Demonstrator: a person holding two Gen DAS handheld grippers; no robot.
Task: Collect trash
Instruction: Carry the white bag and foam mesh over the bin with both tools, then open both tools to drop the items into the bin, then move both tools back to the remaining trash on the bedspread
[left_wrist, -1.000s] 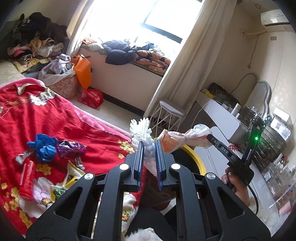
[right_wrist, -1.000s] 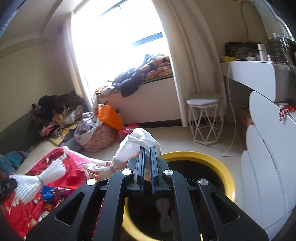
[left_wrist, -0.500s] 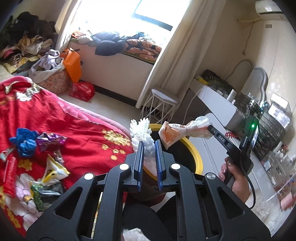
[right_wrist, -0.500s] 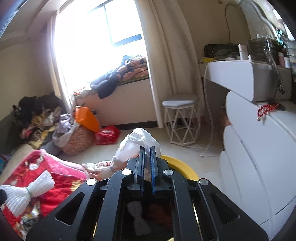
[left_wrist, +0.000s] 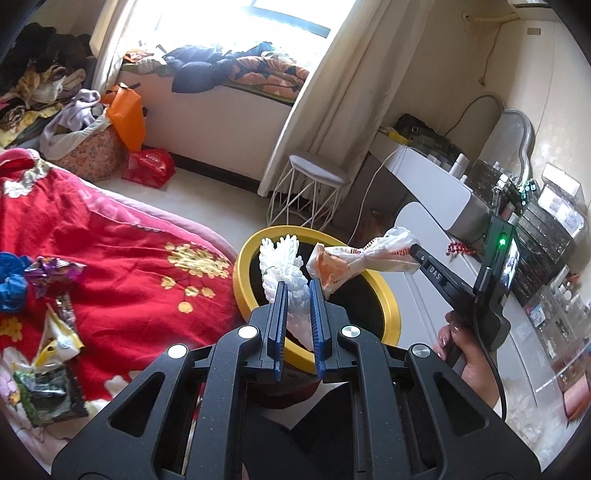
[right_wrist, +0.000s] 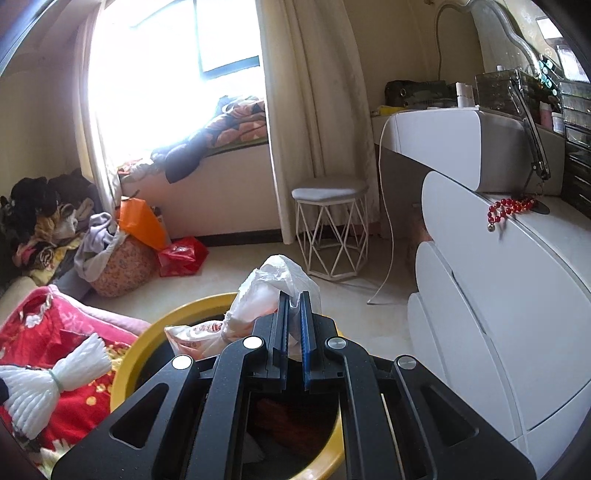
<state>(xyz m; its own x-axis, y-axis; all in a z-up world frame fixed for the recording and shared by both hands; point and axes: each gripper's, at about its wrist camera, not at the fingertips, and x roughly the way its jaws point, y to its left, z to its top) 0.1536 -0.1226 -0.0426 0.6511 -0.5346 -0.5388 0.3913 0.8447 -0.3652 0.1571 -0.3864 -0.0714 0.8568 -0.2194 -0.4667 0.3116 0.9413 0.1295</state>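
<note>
Trash in both our tools: left tool (left_wrist: 296, 295) clenches a white foam net sleeve (left_wrist: 286, 273), right tool (right_wrist: 293, 314) grips a crumpled white-and-orange plastic bag (right_wrist: 258, 306), both above the yellow-rimmed round black bin (left_wrist: 251, 243) beside the bed's edge.

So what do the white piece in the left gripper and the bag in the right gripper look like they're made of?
White piece: likely foam netting, matte, with ribbed strands flaring either side of a cinched waist. Bag: thin plastic film, slightly glossy, translucent white with orange print, crumpled and creased. Both hang over the yellow-rimmed bin, pinched in the left gripper and the right gripper.
</note>
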